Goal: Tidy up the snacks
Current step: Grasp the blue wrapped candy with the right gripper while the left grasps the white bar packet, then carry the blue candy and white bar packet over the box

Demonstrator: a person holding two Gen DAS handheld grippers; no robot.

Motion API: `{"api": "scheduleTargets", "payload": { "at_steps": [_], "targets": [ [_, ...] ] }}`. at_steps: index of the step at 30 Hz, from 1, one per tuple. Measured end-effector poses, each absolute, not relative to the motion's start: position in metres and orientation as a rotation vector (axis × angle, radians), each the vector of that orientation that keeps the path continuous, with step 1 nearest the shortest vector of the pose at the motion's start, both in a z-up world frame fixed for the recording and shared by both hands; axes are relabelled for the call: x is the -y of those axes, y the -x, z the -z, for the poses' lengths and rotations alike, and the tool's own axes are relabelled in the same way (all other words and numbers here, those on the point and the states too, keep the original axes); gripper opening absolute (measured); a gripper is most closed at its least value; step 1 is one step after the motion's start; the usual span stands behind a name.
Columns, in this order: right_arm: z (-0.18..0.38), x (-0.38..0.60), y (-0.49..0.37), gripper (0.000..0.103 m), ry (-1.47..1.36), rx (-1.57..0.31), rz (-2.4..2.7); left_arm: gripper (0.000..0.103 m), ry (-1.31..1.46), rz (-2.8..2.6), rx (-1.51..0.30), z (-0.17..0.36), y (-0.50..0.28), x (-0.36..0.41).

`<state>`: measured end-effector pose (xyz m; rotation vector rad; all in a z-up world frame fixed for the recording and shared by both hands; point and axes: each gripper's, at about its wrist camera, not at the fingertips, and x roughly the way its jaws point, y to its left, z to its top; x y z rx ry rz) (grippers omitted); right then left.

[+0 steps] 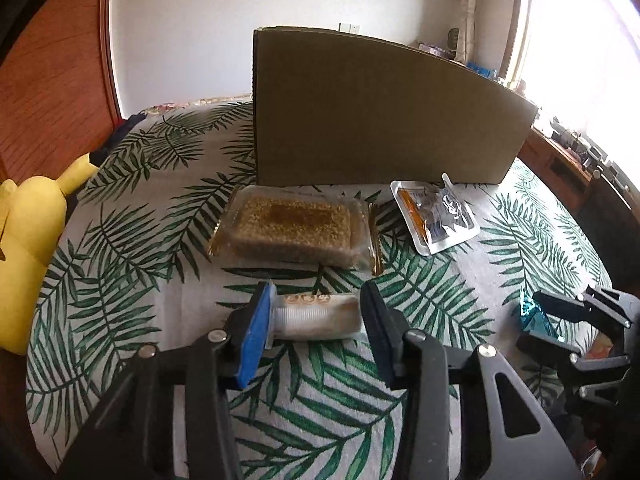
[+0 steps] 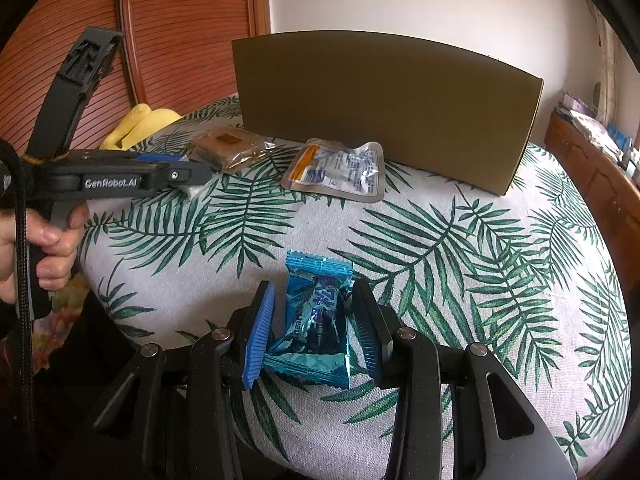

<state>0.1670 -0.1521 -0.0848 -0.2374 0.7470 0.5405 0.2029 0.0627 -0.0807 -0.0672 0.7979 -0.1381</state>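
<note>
Leaf-print cloth (image 2: 460, 280) covers the work surface, with a wood-panelled wall behind. Cardboard box (image 1: 380, 112) stands upright at the far side. Just in front of it lie a clear-wrapped brown cake (image 1: 294, 228) and a flat silver pouch (image 1: 436, 216), side by side, apart. Yellow plush toy (image 1: 28, 256) sits at the left edge. Left gripper (image 1: 316, 316): both pads against the ends of a small white-wrapped snack (image 1: 316, 316) lying crosswise on the cloth; grip looks made. Right gripper (image 2: 316, 320): jaws narrow, clamped on a blue foil candy packet (image 2: 316, 320) resting on the cloth. A hand (image 2: 36, 240) holds the left tool's handle.
</note>
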Motion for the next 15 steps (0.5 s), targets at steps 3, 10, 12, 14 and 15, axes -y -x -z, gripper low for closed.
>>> {"api": "scheduleTargets", "payload": {
  "at_steps": [3, 10, 12, 14, 15],
  "targets": [
    [0.085, 0.152, -0.167, 0.039, 0.239, -0.748, -0.541, 0.045, 0.064, 0.135, -0.792, 0.081, -0.2, -0.062],
    [0.085, 0.152, -0.166, 0.039, 0.24, -0.746, -0.541, 0.05, -0.002, 0.115, -0.793, 0.087, -0.198, -0.053],
    [0.085, 0.152, -0.166, 0.039, 0.241, -0.746, -0.541, 0.047, 0.003, 0.121, -0.789, 0.087, -0.198, -0.053],
    [0.085, 0.153, -0.167, 0.039, 0.239, -0.744, -0.541, 0.042, 0.007, 0.142, -0.784, 0.086, -0.196, -0.052],
    [0.085, 0.153, -0.166, 0.033, 0.242, -0.74, -0.539, 0.042, 0.008, 0.147, -0.782, 0.086, -0.195, -0.052]
  ]
}}
